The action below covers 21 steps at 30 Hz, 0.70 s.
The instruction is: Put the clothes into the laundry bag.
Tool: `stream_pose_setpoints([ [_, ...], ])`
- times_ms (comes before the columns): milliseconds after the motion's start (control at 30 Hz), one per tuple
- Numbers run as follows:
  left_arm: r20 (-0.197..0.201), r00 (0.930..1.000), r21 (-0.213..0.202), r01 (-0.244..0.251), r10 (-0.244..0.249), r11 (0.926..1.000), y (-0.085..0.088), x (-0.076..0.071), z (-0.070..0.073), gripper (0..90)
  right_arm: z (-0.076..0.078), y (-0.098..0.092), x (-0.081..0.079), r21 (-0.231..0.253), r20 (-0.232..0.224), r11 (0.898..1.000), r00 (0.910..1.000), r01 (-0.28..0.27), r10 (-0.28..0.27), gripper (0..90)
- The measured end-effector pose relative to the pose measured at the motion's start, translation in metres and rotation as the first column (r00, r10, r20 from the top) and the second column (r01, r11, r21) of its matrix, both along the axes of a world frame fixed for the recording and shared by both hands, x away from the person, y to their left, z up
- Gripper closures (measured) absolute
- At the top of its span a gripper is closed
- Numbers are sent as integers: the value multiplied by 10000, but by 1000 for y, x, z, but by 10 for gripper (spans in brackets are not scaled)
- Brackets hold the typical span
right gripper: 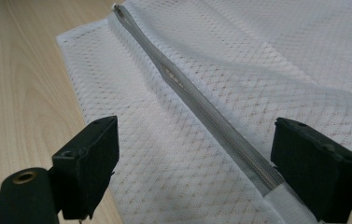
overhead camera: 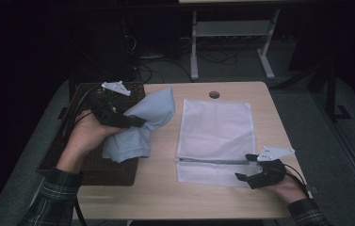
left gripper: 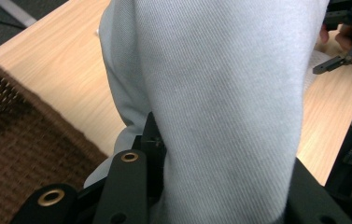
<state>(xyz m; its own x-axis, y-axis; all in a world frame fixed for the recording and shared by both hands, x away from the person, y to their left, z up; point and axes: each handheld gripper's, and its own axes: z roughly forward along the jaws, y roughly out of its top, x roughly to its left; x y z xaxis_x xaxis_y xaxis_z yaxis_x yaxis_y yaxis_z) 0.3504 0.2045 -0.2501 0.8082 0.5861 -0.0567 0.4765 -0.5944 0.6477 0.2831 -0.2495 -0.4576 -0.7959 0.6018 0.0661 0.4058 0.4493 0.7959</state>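
— Left gripper [overhead camera: 137, 121]?
— Jaws clamped on pale blue shirt [overhead camera: 140, 127], lifted above desk [overhead camera: 161, 183], hanging beside brown basket [overhead camera: 90, 165].
— Right gripper [overhead camera: 246, 167]?
— Jaws spread wide, gripping nothing, poised over white mesh bag [overhead camera: 215, 127], astride grey zipper [right gripper: 197, 105]. Bag flat on desk, well apart from shirt.

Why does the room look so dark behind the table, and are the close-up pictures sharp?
High view: only the table is lit, the floor behind falls into shadow. Left gripper view: the light blue cloth sits close, weave soft. Right gripper view: the mesh bag is crisp, no glare.
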Motion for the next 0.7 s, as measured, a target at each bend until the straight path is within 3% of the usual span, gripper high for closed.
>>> stream_pose_setpoints([
  [333,64,9982,419,600,-604,9973,-33,-10,-4,650,0,1,0,16,-18,10000,10000,-40,40,149],
  [700,-180,9896,888,1437,-1426,9856,-63,-21,-15,651,0,2,0,-18,2,9999,9999,-130,130,149],
])
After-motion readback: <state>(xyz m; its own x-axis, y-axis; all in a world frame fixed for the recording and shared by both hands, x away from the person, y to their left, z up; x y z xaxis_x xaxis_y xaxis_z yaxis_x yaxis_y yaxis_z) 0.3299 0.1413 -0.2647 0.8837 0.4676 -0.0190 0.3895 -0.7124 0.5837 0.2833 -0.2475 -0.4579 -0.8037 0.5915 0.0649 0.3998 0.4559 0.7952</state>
